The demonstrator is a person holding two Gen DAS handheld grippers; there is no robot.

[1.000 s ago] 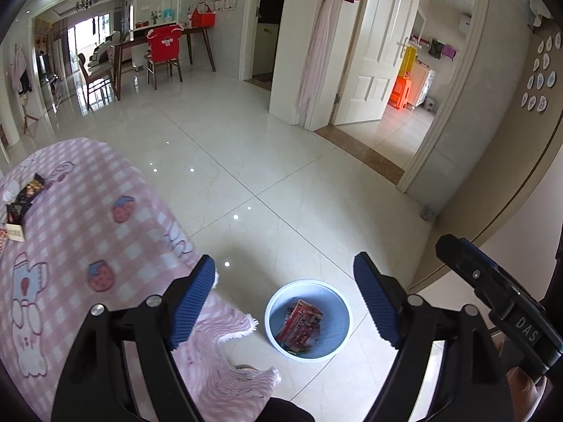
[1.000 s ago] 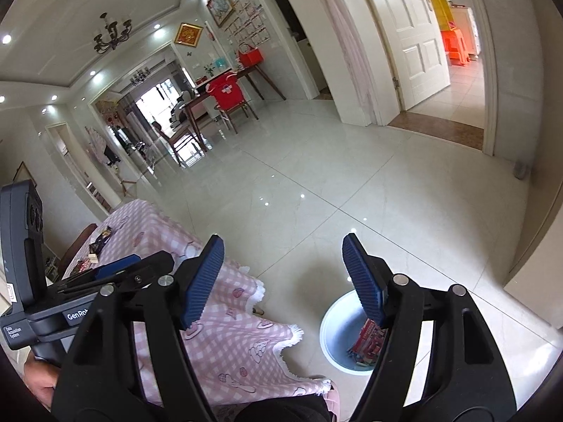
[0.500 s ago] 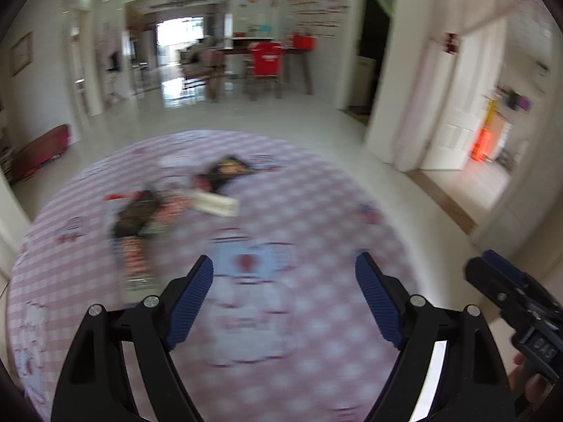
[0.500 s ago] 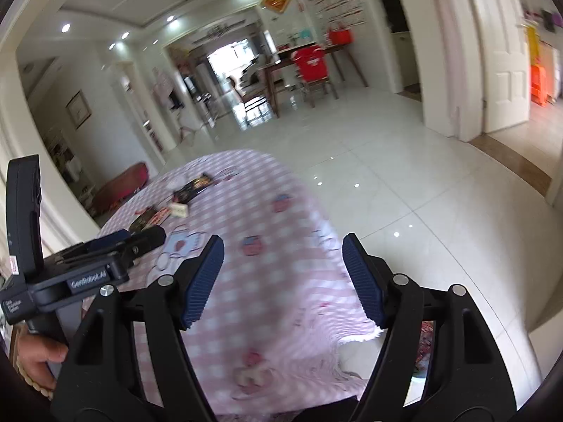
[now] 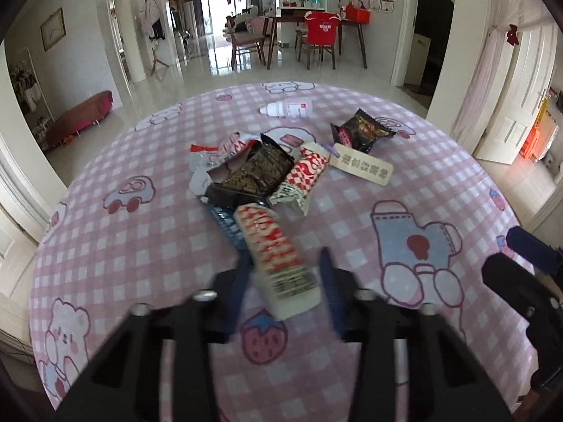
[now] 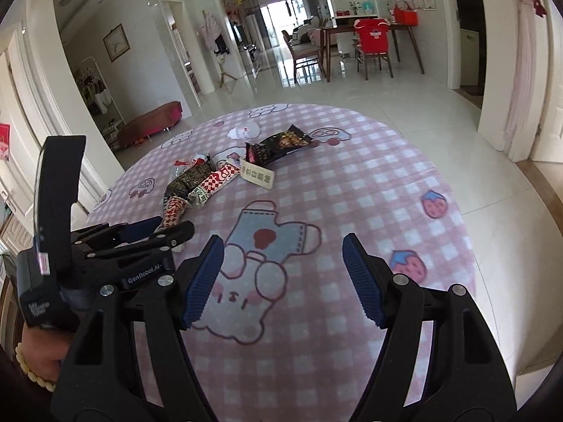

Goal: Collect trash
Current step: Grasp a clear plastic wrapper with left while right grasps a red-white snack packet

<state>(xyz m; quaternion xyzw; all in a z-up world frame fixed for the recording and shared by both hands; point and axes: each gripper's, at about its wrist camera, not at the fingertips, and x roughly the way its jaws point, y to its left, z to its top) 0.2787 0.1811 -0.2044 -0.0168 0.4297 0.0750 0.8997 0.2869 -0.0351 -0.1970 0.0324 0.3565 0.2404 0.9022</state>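
A heap of snack wrappers lies on the pink checked tablecloth. My left gripper has its blurred jaws closing around the near end of a red-and-white wrapper, fingers on both sides of it. Behind it lie a dark wrapper, another red-and-white wrapper, a black snack bag, a beige tag and a small white bottle. My right gripper is open and empty above the cloth, to the right of the left gripper. The heap also shows in the right wrist view.
The round table ends at its right edge, with tiled floor beyond. A dining table and chairs stand far back. The trash bin is out of view.
Both grippers swung from the blue bin on the floor back over the table. My left gripper went down to the heap and its jaws narrowed around the red-and-white wrapper.
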